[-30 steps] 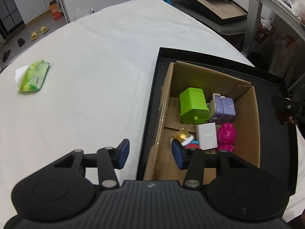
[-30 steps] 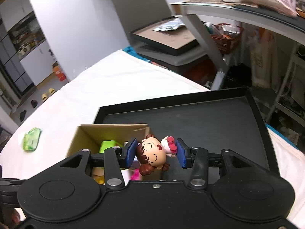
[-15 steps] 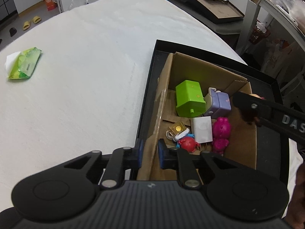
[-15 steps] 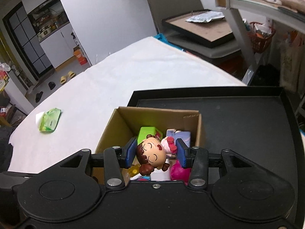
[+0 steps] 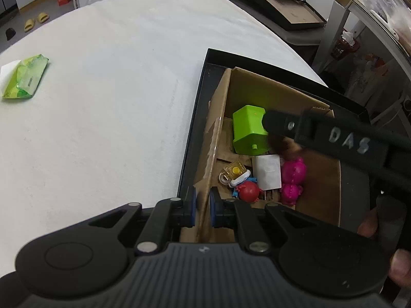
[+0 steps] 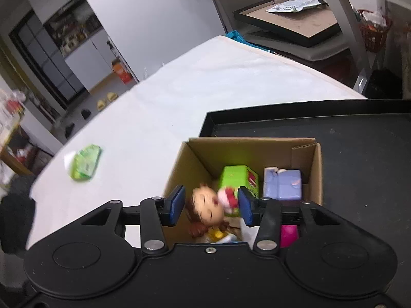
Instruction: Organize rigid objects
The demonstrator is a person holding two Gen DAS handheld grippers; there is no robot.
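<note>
A cardboard box [image 5: 269, 89] stands in a black tray [image 5: 195, 128]. Inside lie a green block [image 5: 250, 128], a white block [image 5: 267, 172], a pink toy [image 5: 292, 177], a red toy [image 5: 248, 190] and a yellow padlock [image 5: 232, 173]. My left gripper [image 5: 201, 208] is shut on the box's left wall. My right gripper [image 6: 212, 205] hovers over the box [image 6: 244, 151], above the green block [image 6: 233, 177] and a purple toy [image 6: 282, 183]. Between its fingers the brown-haired doll [image 6: 205, 205] is blurred and tilted, with a gap to each pad.
A green tissue packet [image 5: 24, 79] lies far left on the white tablecloth. Off the table's far end, a framed board [image 6: 290, 20] rests on a chair. A person's fingers [image 5: 370, 225] hold the right gripper's handle at the right.
My left gripper closed on the box's left wall. The right gripper carried the doll over the box, and the doll has now tipped loose between the pads.
</note>
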